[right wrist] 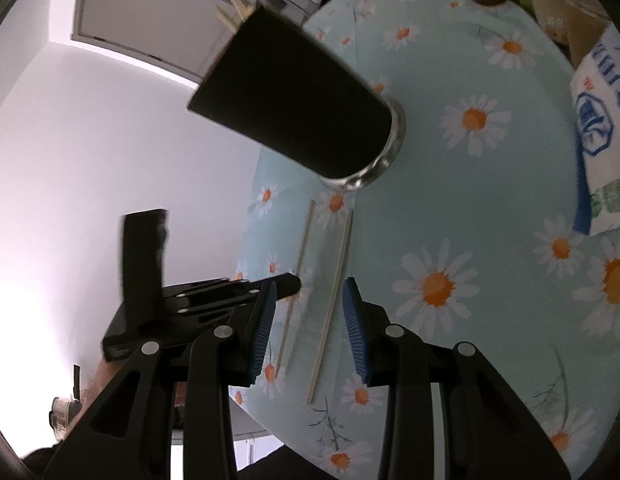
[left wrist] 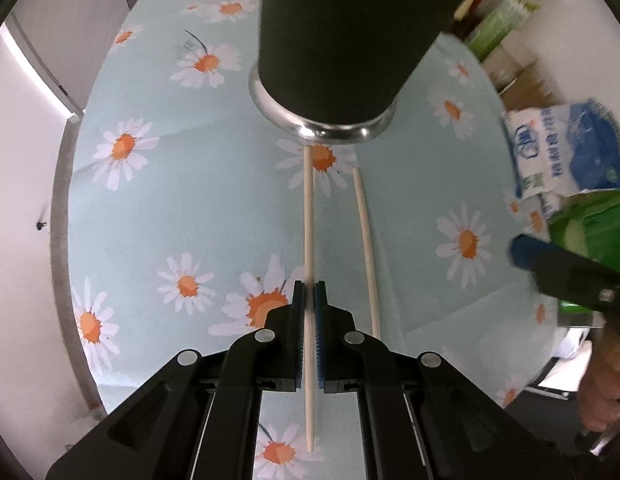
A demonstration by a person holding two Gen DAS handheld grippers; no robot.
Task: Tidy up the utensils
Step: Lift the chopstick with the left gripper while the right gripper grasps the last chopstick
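Note:
Two pale wooden chopsticks lie side by side on the daisy-print tablecloth [left wrist: 150,200], pointing at a tall black cup with a steel base [left wrist: 333,48]. My left gripper [left wrist: 309,292] is shut on the left chopstick [left wrist: 308,216], which runs between its fingers. The right chopstick [left wrist: 365,248] lies free beside it. In the right wrist view my right gripper [right wrist: 310,320] is open, its jaws on either side of the right chopstick [right wrist: 333,292]. The left chopstick [right wrist: 301,248] and the cup [right wrist: 294,108], holding several sticks, also show there.
A blue and white packet [left wrist: 565,148] and a green packet [left wrist: 589,236] sit at the table's right edge. Bottles and boxes [left wrist: 505,4] stand at the far right. The table's left edge [left wrist: 62,200] drops off toward a white wall.

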